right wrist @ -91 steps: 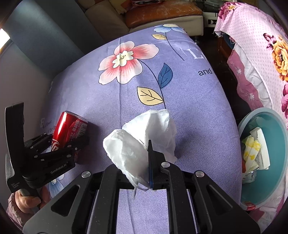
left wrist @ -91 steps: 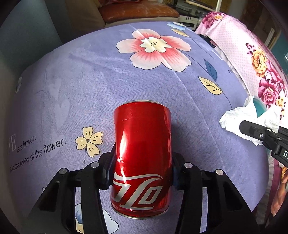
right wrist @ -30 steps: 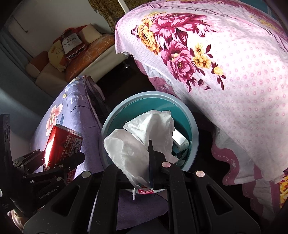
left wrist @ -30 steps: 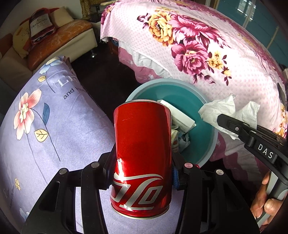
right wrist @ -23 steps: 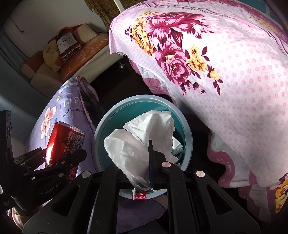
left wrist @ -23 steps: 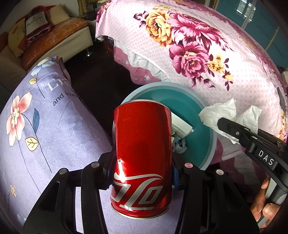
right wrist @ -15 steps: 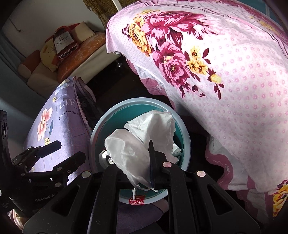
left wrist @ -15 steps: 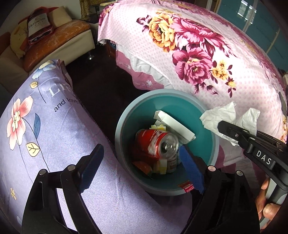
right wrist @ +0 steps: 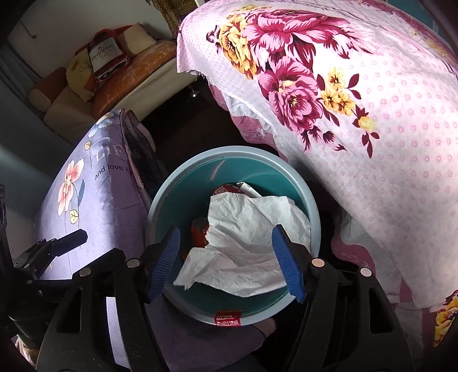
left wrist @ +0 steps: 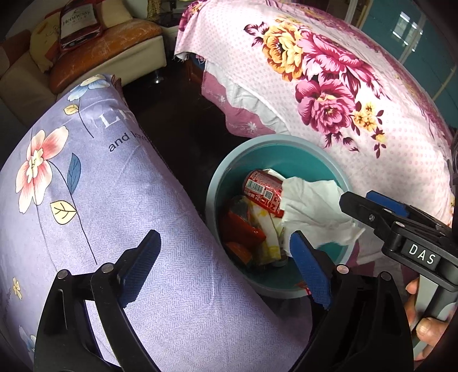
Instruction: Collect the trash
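A round teal trash bin (left wrist: pixel 217 183) (right wrist: pixel 160 197) stands on the dark floor between two covered pieces of furniture. In it lie a red soda can (left wrist: pixel 262 190), coloured wrappers (left wrist: pixel 257 226) and a white crumpled tissue (left wrist: pixel 312 213) (right wrist: pixel 246 246) spread over the top. My left gripper (left wrist: pixel 226 257) is open and empty, above the bin's near-left rim. My right gripper (right wrist: pixel 226 254) is open and empty, right above the bin with the tissue below its fingers; it also shows in the left wrist view (left wrist: pixel 369 211). The can is mostly hidden by the tissue in the right wrist view.
A purple flowered cover (left wrist: pixel 86 200) lies to the left of the bin. A pink flowered cover (left wrist: pixel 329 94) drapes to the right. A sofa with cushions and a bottle-shaped pillow (left wrist: pixel 77 23) stands at the back. Dark floor (left wrist: pixel 177 120) runs between.
My left gripper opened and dropped the can into the bin. Then my right gripper opened and the tissue fell onto the trash in the bin.
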